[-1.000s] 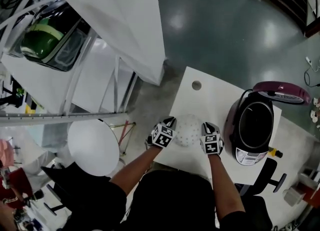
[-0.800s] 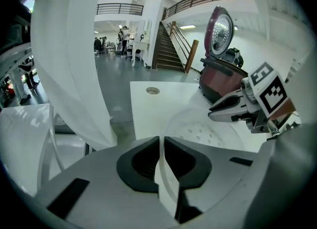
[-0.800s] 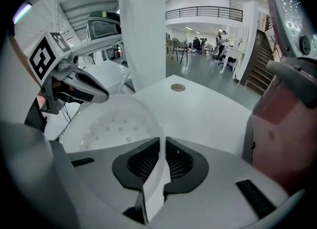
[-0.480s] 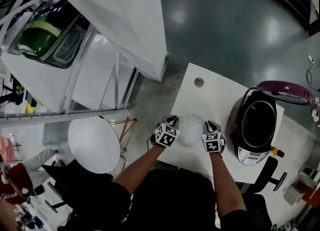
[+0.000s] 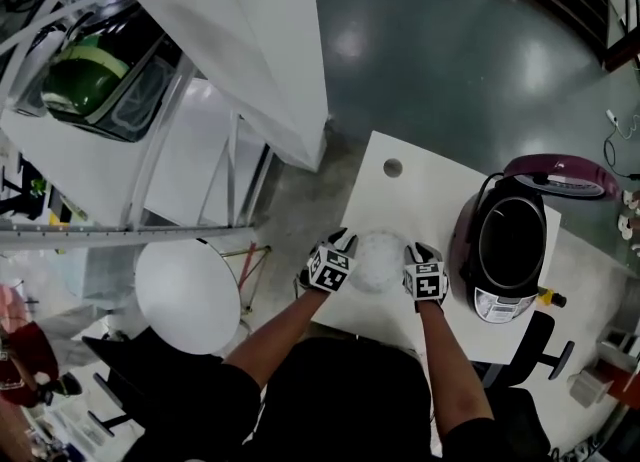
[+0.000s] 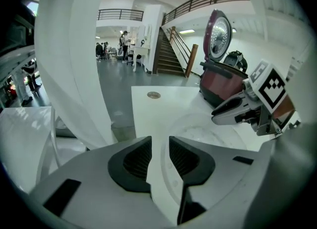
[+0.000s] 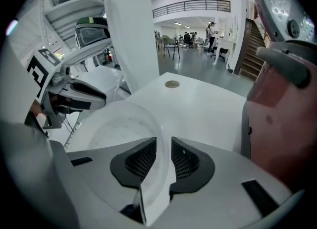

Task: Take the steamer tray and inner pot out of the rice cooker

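1. Steamer tray (image 5: 378,260) sat upright on the desk (image 5: 430,195), out of the rice cooker (image 5: 492,306) and just left of it. Head view showed a gap between the two.
2. Left hand-held gripper (image 5: 345,246) was at the tray's left rim and right hand-held gripper (image 5: 414,253) at its right rim. Both pointed steeply down.
3. Left jaws: narrow gap, had just been opening. Tray rim ran between the pads w/ space either side, so no clamp.
4. Right jaws: also a narrow gap, had just been opening. The thin translucent rim stood between the pads, and the pads looked off it.
5. Tray was round, translucent white, w/ a perforated base.
6. Cooker stood at the desk's right end, w/ its maroon lid (image 5: 555,175) swung up and open. Inner pot (image 5: 512,242) was in the cooker body, dark inside.
7. Round grommet hole (image 5: 393,168) in the desk sat beyond the tray, well apart from it.
8. Both of the person's forearms reached in from the bottom of head view.
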Motion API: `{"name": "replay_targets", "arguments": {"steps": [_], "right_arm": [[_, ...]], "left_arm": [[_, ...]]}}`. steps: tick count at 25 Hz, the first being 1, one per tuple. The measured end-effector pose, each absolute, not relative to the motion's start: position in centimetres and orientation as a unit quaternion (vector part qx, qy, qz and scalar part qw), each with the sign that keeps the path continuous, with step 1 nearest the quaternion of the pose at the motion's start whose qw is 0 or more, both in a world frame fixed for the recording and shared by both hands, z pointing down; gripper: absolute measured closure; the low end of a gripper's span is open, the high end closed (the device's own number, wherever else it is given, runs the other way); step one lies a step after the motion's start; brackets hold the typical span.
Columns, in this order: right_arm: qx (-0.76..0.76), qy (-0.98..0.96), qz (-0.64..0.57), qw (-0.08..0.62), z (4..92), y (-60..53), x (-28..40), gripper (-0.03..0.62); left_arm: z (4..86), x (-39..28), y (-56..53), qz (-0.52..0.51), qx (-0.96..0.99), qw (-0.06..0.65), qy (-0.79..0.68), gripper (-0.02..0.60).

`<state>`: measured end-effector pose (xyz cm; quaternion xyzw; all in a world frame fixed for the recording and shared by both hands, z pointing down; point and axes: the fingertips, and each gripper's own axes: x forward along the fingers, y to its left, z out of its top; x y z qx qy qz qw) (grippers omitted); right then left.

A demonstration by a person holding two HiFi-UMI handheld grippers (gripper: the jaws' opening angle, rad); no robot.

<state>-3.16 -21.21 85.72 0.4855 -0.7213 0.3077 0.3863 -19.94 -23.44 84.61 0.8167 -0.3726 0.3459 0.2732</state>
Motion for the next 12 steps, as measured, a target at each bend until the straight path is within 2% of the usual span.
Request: {"name": "replay_targets", "arguments": {"steps": [6,12], "right_arm": [[0.513,-0.718,0.317,0.349,82.6,-20.8,-3.1,0.527],[0.527,-0.734,0.288,0.317,78.0,-20.1,-3.9,0.553]], "left_arm": [[80.2,-20.3,-23.6,0.304,0.824,0.259,-0.401,0.495],[75.8,-19.8,-22.9,0.24,0.837,0.277,-0.406,0.552]]}}
